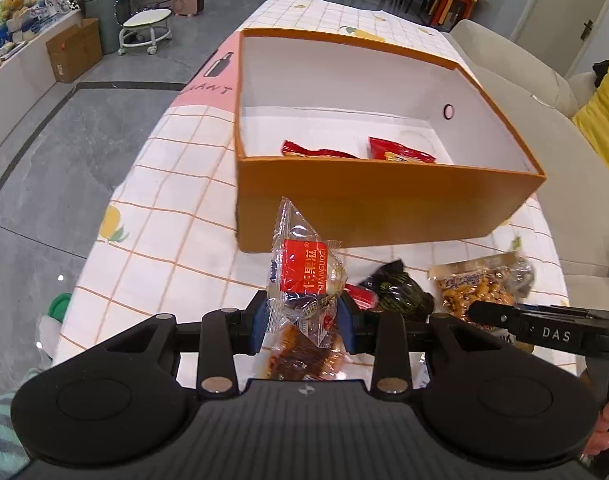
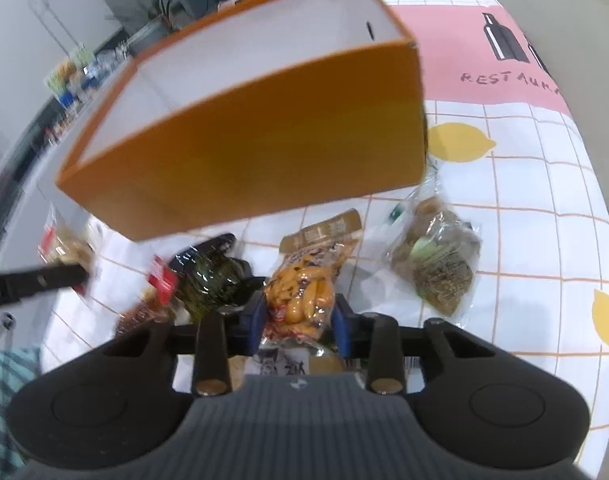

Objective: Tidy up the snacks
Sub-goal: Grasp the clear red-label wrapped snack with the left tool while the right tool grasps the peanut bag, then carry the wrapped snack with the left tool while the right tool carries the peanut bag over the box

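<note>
My left gripper is shut on a clear snack packet with a red label, held up in front of the orange box. The box is open, white inside, with two red packets on its floor. My right gripper is shut on a yellow-orange snack packet lying on the checked tablecloth; its blue pads press the packet's sides. In the left wrist view that same packet lies at the right, with a finger of the right gripper on it.
Loose snacks lie before the box: a dark green packet, a small red one, a clear bag of brown-green snacks, and a brown packet under my left gripper. Beige seats flank the table's right side; floor lies left.
</note>
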The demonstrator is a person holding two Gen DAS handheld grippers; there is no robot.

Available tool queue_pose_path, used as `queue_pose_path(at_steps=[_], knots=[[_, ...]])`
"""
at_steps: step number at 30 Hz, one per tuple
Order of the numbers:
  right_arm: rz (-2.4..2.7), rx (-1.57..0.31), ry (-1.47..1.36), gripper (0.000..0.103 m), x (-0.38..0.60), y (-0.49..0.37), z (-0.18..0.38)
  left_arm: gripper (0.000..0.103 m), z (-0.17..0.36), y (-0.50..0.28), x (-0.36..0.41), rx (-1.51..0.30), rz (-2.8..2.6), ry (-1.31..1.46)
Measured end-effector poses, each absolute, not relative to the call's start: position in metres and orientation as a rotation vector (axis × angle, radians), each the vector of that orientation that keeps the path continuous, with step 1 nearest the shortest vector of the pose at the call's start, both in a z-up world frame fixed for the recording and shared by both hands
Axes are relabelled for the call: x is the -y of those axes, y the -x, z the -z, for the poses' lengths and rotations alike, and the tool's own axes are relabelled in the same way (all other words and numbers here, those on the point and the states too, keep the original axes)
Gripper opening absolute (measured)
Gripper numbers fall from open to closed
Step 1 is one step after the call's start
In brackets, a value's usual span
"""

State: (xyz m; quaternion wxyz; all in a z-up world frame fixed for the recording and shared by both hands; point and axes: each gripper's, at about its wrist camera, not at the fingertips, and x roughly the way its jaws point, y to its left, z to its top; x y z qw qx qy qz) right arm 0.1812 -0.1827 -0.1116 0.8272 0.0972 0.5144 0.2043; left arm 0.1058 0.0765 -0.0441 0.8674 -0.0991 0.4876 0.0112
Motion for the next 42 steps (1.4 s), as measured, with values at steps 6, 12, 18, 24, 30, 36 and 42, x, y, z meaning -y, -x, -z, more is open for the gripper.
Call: queue_pose_path(at_steps=[6, 12, 18, 24, 30, 36, 42], knots=[[-0.437, -1.074, -0.191, 0.028, 0.184, -0.17, 0.104, 0.04, 0.04, -0.1, -0.066, -1.018, 0.016, 0.211], [-0.437, -1.037, -0.155, 0.02, 0.182, -0.153, 0.089, 0.04, 0.036, -0.094, -0.056, -1.013, 0.05, 0.203], [-0.443, -0.981, -0.142, 0.019, 0.182, -0.137, 0.065, 0.04, 0.023, -0.086, -0.05, -0.973, 0.077, 0.2], [-0.436, -0.908, -0.162, 0.019, 0.189, -0.124, 0.034, 0.04, 0.002, -0.085, -0.042, -0.919, 0.106, 0.194], [-0.434, -0.83, -0.186, 0.019, 0.194, -0.123, 0.004, 0.04, -0.021, -0.098, -0.035, -0.863, 0.135, 0.185], [-0.437, -0.78, -0.199, 0.019, 0.187, -0.142, -0.018, 0.04, -0.037, -0.125, -0.03, -0.83, 0.142, 0.146], [-0.435, -0.74, -0.182, 0.019, 0.168, -0.178, -0.032, 0.04, -0.045, -0.161, -0.033, -0.836, 0.136, 0.109]])
